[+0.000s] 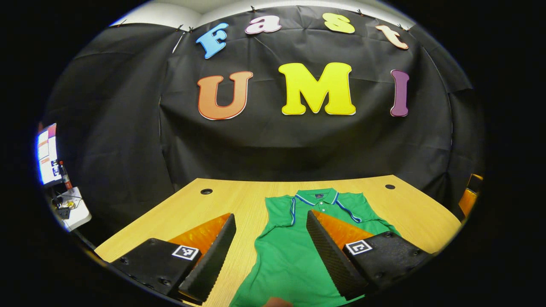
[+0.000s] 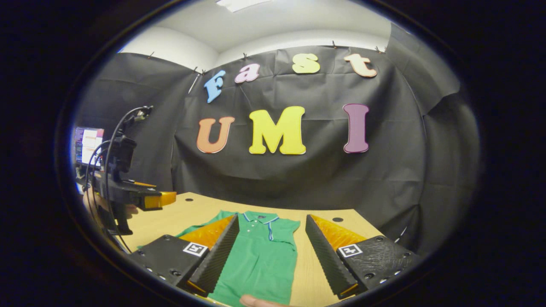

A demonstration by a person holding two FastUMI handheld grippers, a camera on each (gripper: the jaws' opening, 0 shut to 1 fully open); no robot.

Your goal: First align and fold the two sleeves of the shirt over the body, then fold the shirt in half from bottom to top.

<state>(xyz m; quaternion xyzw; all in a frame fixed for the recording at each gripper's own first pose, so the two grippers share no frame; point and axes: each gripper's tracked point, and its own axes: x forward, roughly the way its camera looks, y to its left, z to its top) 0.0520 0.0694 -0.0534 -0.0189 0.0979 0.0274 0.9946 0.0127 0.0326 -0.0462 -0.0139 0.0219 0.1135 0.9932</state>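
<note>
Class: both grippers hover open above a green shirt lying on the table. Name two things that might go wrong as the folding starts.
1. The shirt lies narrow, its sleeves close to the body, so a pinch at a sleeve may catch the body layer too.
2. The left gripper and right gripper are both open and hold nothing; uneven grasps might skew the shirt on the smooth table and leave the sleeves misaligned.

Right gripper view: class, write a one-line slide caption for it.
Open right claw hovers above a green polo shirt lying flat on the wooden table, with the left claw waiting off to the side.
</note>
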